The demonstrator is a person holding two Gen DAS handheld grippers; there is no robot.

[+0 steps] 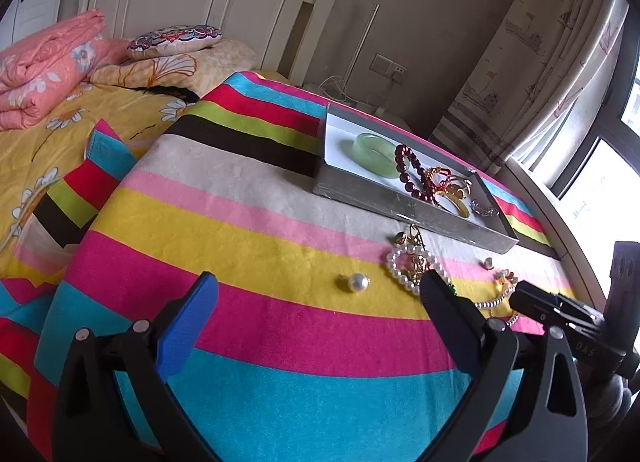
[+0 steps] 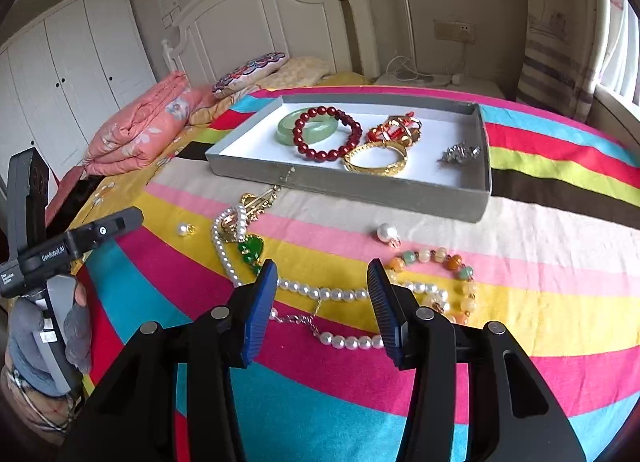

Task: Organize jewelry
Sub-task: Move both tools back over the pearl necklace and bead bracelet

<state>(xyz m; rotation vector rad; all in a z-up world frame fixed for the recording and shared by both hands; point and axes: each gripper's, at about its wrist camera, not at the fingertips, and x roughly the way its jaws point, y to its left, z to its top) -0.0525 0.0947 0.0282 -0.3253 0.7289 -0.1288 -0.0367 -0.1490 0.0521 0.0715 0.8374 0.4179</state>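
Note:
A grey tray (image 2: 360,191) (image 1: 400,205) holds a green jade bangle (image 2: 289,125) (image 1: 372,149), a dark red bead bracelet (image 2: 326,133) (image 1: 412,173), a gold bangle (image 2: 376,159), a red-gold piece (image 2: 396,129) and a silver piece (image 2: 458,153). On the striped cloth lie a pearl necklace (image 2: 320,294) (image 1: 404,266) with a green pendant (image 2: 251,248), a gold chain (image 2: 258,201), a coloured bead bracelet (image 2: 440,258) and loose pearls (image 2: 387,232) (image 1: 357,282). My right gripper (image 2: 322,282) is open, just above the pearl necklace. My left gripper (image 1: 320,294) is open and empty, near the loose pearl.
The striped cloth (image 2: 540,302) covers a raised surface beside a bed with a folded pink quilt (image 2: 144,129) and pillows (image 1: 176,39). The left gripper's body (image 2: 48,254) is at the right view's left edge. A window and curtain (image 1: 560,73) are to the right.

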